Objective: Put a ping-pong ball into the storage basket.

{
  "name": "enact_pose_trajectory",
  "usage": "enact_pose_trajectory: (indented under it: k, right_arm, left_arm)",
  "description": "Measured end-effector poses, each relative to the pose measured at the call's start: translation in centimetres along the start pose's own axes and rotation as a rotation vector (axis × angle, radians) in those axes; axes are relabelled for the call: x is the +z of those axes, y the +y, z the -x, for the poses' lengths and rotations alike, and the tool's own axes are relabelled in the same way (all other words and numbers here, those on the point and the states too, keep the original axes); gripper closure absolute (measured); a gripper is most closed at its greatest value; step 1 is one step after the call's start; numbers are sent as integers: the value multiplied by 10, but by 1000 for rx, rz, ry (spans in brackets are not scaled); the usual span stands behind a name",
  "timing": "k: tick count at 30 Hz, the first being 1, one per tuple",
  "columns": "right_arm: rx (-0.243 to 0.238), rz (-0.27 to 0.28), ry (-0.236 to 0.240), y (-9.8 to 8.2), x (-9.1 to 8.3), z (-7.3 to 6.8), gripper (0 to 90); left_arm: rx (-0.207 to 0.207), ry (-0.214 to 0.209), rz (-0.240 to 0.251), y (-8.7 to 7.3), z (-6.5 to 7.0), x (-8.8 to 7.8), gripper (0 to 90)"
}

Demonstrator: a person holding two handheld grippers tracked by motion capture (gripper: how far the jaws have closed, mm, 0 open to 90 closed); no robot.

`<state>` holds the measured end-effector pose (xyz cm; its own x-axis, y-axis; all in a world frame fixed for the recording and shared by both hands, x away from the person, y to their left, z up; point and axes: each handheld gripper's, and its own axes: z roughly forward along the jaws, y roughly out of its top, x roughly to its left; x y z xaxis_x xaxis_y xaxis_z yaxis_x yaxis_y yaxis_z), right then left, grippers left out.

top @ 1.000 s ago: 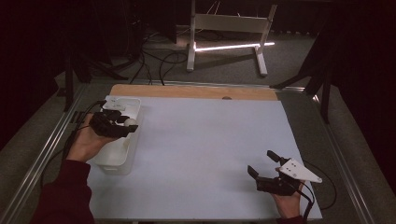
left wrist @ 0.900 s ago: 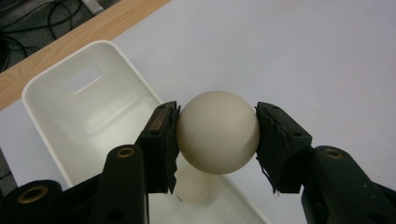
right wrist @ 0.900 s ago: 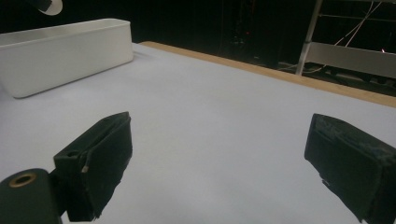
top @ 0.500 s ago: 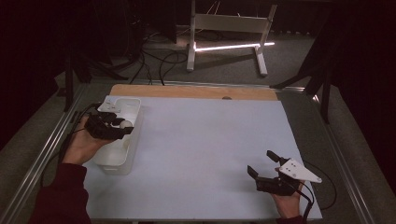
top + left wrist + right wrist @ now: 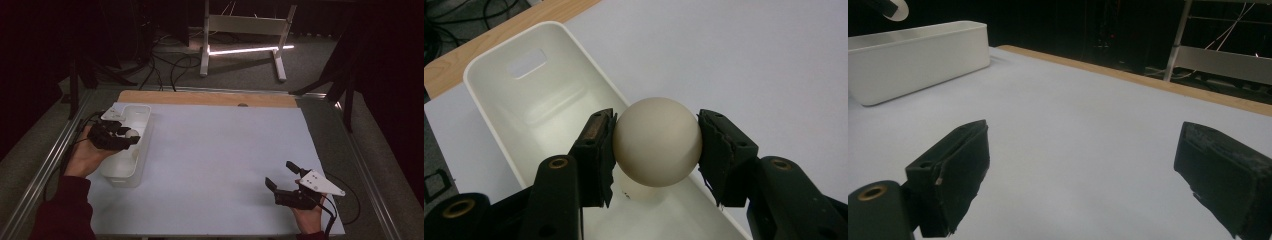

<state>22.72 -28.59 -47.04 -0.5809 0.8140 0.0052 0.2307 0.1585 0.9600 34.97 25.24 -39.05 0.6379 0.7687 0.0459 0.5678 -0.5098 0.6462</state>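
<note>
A cream ball (image 5: pixel 657 141) sits pinched between the two black pads of my left gripper (image 5: pixel 657 150), which is shut on it. The ball hangs over the inside of a white plastic bin (image 5: pixel 499 60), close to its long right-hand wall. In the high view the left gripper (image 5: pixel 129 140) with the ball (image 5: pixel 133 133) hovers over the bin (image 5: pixel 131 111) at the table's left. My right gripper (image 5: pixel 280 173) rests near the front right of the table, open with nothing between its jaws. In the right gripper view the right gripper (image 5: pixel 1083 165) stands wide over bare table.
The pale table top (image 5: pixel 220 145) has a wooden strip (image 5: pixel 200 97) along its far edge. The bin (image 5: pixel 918 50) lies far off in the right gripper view. A white metal stand (image 5: pixel 242 25) and cables (image 5: pixel 175 62) lie on the floor beyond the table.
The left hand with the ball has drifted slightly left and nearer over the bin. The right gripper has stayed where it was.
</note>
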Motion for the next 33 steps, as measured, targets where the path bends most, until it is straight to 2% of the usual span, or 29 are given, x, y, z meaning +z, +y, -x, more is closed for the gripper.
enact_pose_trajectory:
  k: [24,25,27,29,33]
  right_arm:
    - [-5,-2,2,0,1,-1,72]
    - [-5,-3,2,0,1,-2,72]
    - [-5,-4,1,0,1,-2,72]
    - [-5,-3,1,0,1,-2,72]
    - [-7,-2,0,1,1,-1,72]
  left_arm:
    - [-49,30,-1,-9,-7,-1,511]
    - [-58,43,9,-10,-7,-1,464]
    - [-70,82,28,-10,-6,-1,267]
    - [-85,83,40,-10,-7,-1,145]
    - [-74,60,45,-9,-6,-2,56]
